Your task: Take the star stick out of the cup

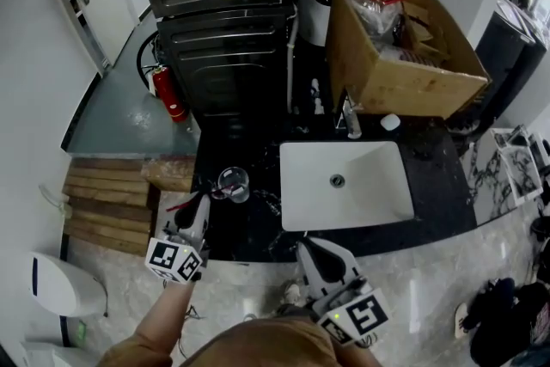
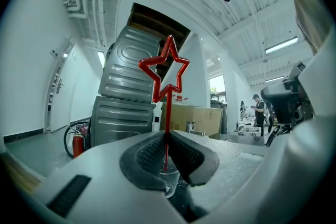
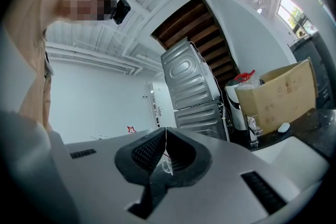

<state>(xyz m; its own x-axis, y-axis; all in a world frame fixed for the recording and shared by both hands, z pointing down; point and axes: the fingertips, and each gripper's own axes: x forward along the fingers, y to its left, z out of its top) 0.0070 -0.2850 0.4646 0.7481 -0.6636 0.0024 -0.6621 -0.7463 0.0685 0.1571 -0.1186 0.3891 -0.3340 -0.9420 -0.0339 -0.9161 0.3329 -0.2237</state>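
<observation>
2 hand-held grippers are showing at the bottom of the head view, over the front edge of a black stone countertop (image 1: 434, 185). The left gripper (image 1: 203, 202) (image 2: 167, 136) is pinching the thin stem of the red star-topped stick (image 2: 168, 113) between its dark ribbed pads, and the open star outline is standing upright above the jaws. Directly below them, the clear plastic cup (image 1: 232, 183) (image 2: 169, 180) is sitting on the countertop, left of the white rectangular sink (image 1: 374, 189). The stick's lower end is reaching down to about the cup's mouth; whether it is inside the rim I cannot tell.

The right gripper (image 1: 302, 243) (image 3: 165, 131) is hanging at the counter's front edge before the sink, well apart from the cup, its jaws pressed together at the tips and gripping nothing.

Behind the sink, an open brown cardboard box (image 1: 404, 86) is leaning on the countertop. A red fire extinguisher (image 1: 169, 92) is standing on the floor beside 2 stacked dark grey appliances (image 1: 223, 13).
</observation>
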